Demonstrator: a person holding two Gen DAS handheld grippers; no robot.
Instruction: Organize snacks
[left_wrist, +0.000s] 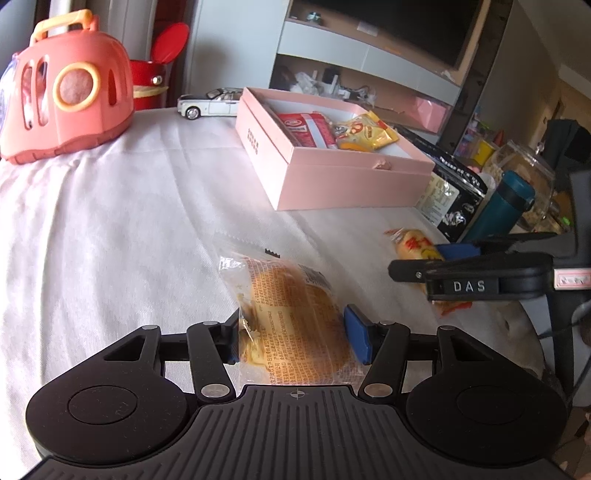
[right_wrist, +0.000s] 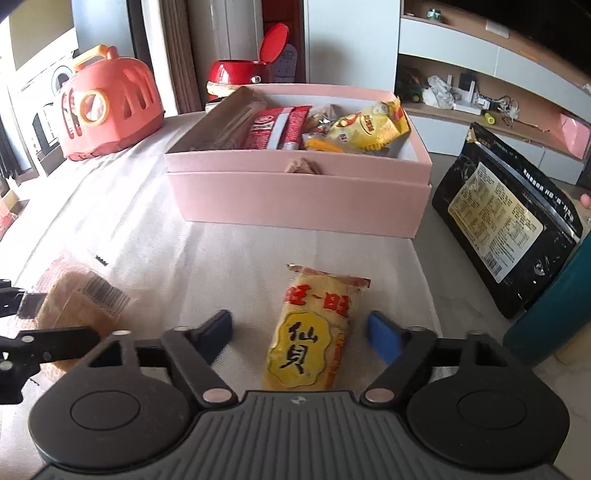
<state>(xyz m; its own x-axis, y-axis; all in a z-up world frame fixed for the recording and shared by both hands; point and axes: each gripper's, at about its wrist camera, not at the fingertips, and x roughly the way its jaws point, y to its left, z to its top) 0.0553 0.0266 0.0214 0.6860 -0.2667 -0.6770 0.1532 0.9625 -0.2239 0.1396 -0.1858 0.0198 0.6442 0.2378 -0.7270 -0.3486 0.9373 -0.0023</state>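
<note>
A clear-wrapped bread packet (left_wrist: 295, 317) lies on the white cloth, and my left gripper (left_wrist: 293, 339) is shut on it, a blue pad pressing each side. The same bread packet (right_wrist: 74, 306) shows at the left edge of the right wrist view. A yellow rice-cracker packet (right_wrist: 314, 332) lies between the blue pads of my right gripper (right_wrist: 301, 336), which stands open with a gap on both sides. From the left wrist view, that gripper (left_wrist: 443, 258) straddles the cracker packet (left_wrist: 413, 243). The open pink box (right_wrist: 295, 199) behind holds red and yellow snack packets (right_wrist: 369, 125).
A coral toy carrier (left_wrist: 66, 88), a red lidded bin (left_wrist: 155, 77) and a toy car (left_wrist: 210, 103) stand at the back left. A black bag (right_wrist: 506, 221), a teal bottle (left_wrist: 498, 206) and a glass jar (left_wrist: 528, 177) crowd the right side.
</note>
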